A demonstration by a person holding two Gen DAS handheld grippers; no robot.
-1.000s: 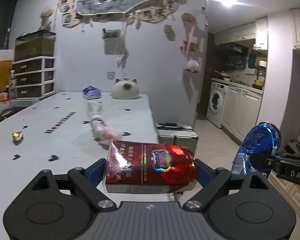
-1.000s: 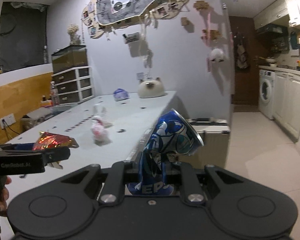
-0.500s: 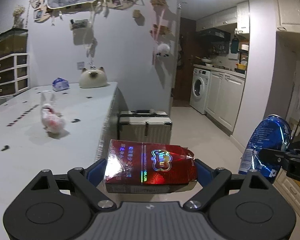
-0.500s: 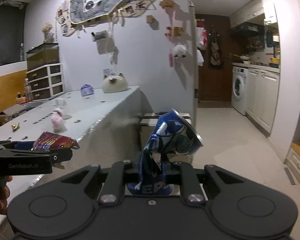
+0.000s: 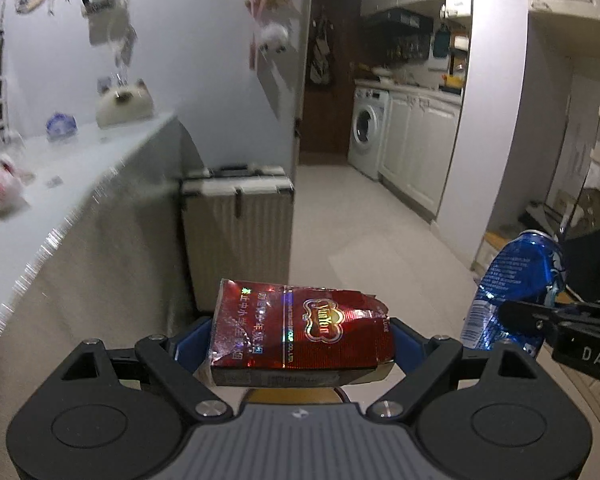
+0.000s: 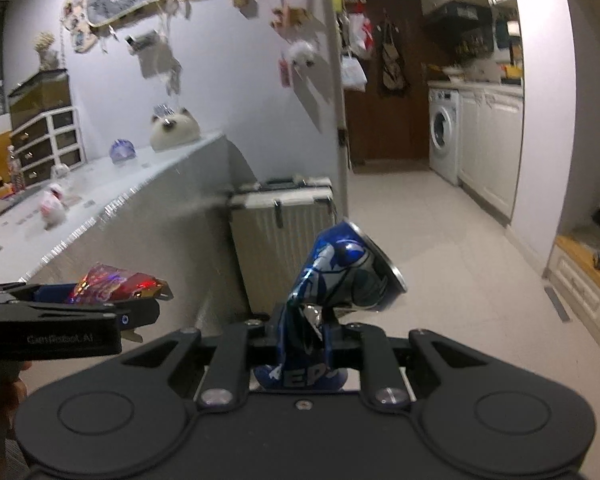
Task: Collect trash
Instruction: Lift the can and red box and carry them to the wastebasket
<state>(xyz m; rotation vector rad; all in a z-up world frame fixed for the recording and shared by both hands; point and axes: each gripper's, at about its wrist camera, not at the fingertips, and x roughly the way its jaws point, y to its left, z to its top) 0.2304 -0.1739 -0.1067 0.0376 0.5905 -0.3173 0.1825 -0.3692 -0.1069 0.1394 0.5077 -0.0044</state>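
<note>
Red foil-printed cardboard: pack [image 5: 300, 334] clamped broadside across its ends in left claw [image 5: 302, 344], blue pads [image 5: 406, 344] wide apart only because of the pack's length. Torn open at the 2 o'clock corner, top face creased. Judged light, thin-walled, easily crushed, with a glossy wrap likely slick; a hold across the short ends seems sound, though a firmer squeeze would probably buckle it.

Blue aluminium: crushed can [image 6: 340, 280] pinched at its flattened waist in right claw [image 6: 304, 332], jaws nearly together on the folded metal. Rim end flared toward 1 o'clock, base end hanging below the fingers. Judged very light, stiff where creased, possibly sharp at the folds; the flattened waist looks the best place to grip, since the round end would likely roll out.

Both pieces carried in the air off the tabletop [image 6: 112, 196], over pale floor [image 6: 452, 264], can at 3 o'clock of the pack in the left view. Suitcase [image 5: 238, 220] straight ahead at 12 o'clock, against the tabletop's end. Washer [image 6: 444, 136] far off at 1 o'clock. Small white-and-pink bag [image 6: 52, 204] lying on the tabletop at 10 o'clock, possibly more trash. No bin visible in either view; drop spot cannot be told.
</note>
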